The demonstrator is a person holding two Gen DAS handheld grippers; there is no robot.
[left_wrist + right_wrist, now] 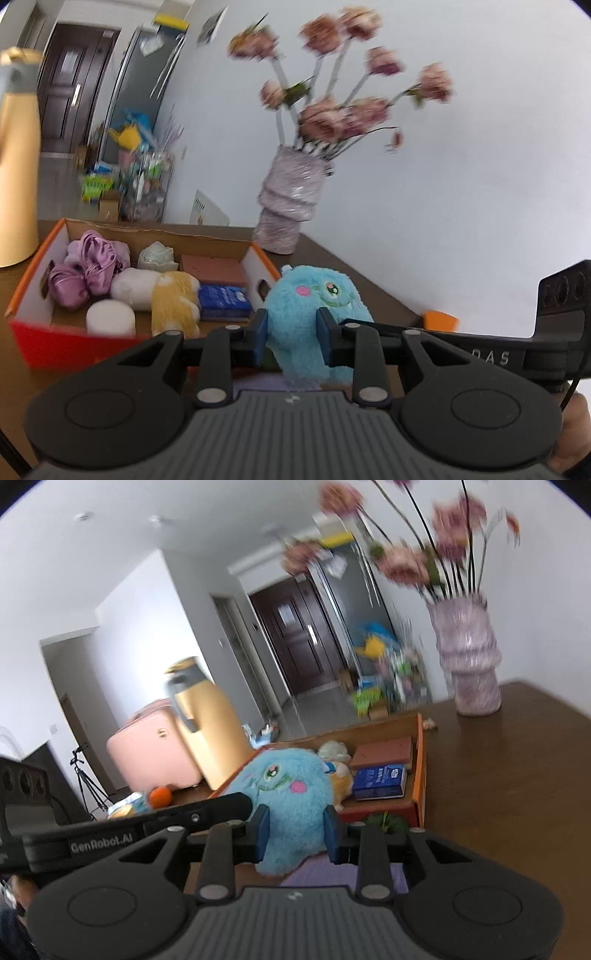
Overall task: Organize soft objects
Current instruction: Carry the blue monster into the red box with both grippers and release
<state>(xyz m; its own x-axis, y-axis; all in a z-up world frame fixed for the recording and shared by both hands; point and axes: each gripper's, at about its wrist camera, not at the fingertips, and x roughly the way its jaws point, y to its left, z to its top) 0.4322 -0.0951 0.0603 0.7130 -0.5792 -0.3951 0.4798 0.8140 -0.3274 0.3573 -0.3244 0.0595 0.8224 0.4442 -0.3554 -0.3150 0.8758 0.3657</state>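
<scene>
Black left gripper (291,341) and right gripper (295,829), blue-padded fingers (260,341), ribbed grey bases, silver pivot screws.

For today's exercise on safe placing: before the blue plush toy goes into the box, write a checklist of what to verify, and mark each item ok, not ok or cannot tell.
1. Left gripper closed on the blue plush toy: ok, both pads press its fur.
2. Right gripper closed on the toy: ok.
3. Toy lifted off the table: cannot tell, its underside is hidden.
4. Box open on top: ok.
5. Free room in the box: not ok, purple cloth, orange-and-white plush, blue packet and more crowd it.
6. Vase clear of the path: ok, it stands behind the box.
</scene>
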